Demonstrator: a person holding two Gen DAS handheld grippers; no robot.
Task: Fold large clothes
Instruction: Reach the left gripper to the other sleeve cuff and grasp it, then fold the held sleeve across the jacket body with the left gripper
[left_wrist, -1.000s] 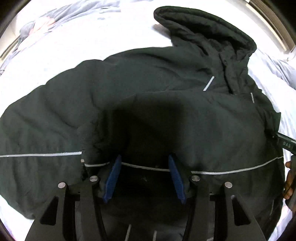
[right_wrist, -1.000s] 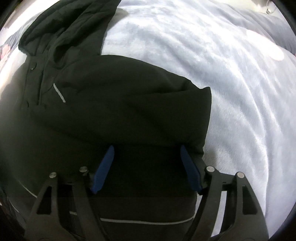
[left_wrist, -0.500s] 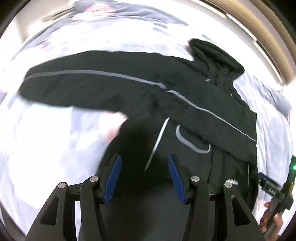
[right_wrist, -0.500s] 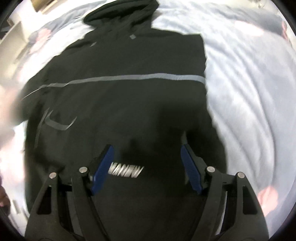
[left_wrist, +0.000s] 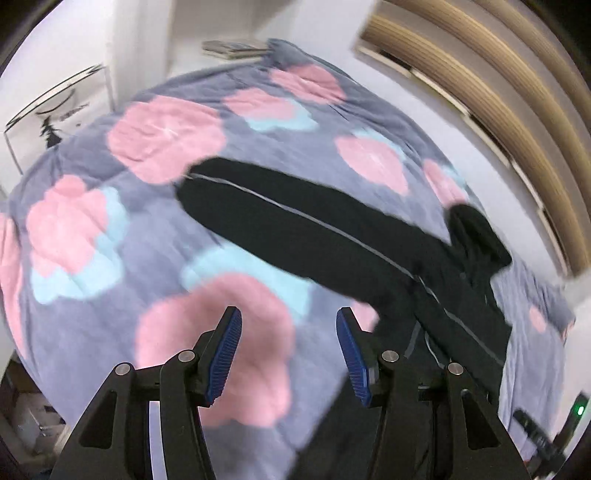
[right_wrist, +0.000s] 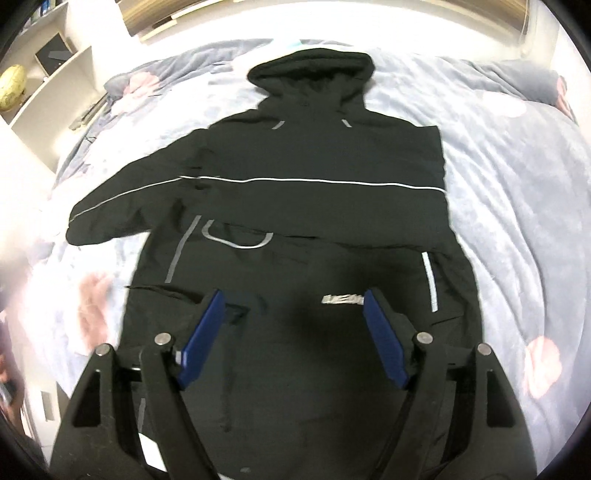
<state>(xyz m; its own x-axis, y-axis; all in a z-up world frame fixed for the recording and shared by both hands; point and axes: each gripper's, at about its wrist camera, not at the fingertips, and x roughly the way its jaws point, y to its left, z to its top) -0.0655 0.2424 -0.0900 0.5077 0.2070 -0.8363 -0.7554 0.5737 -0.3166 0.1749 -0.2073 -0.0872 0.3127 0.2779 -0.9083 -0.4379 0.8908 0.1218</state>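
Your left claw (left_wrist: 288, 354) stands open with nothing between its blue pads (left_wrist: 221, 358); beneath it in the left wrist view is only the bedspread (left_wrist: 122, 229), grey-violet with pink and pale blue blotches. The black jacket (left_wrist: 332, 236) lies across that frame from the centre toward the right edge, one sleeve (left_wrist: 236, 199) stretched out toward the upper left with a thin pale stripe running along it, and the hood (left_wrist: 476, 236) bunched at the right. The picture is blurred, so the finer folds cannot be made out. A wooden slatted panel (left_wrist: 480, 74) runs along the upper right of the frame.

Your right claw (right_wrist: 291, 332) has just been opening wider and grips nothing; its pads hang above the lower body of the jacket (right_wrist: 314, 206) without pressing on it. In the right wrist view the jacket lies flat on the bed, hood (right_wrist: 310, 74) at the top centre, a reflective stripe (right_wrist: 314, 181) across the chest. The sleeve (right_wrist: 122, 206) at the left of the frame sticks out sideways, while the one at the right is folded in over the body, leaving a straight edge there. A small pale logo (right_wrist: 341, 299) sits just beside the right pad. Shelves (right_wrist: 48, 74) fill the upper left corner of the frame.
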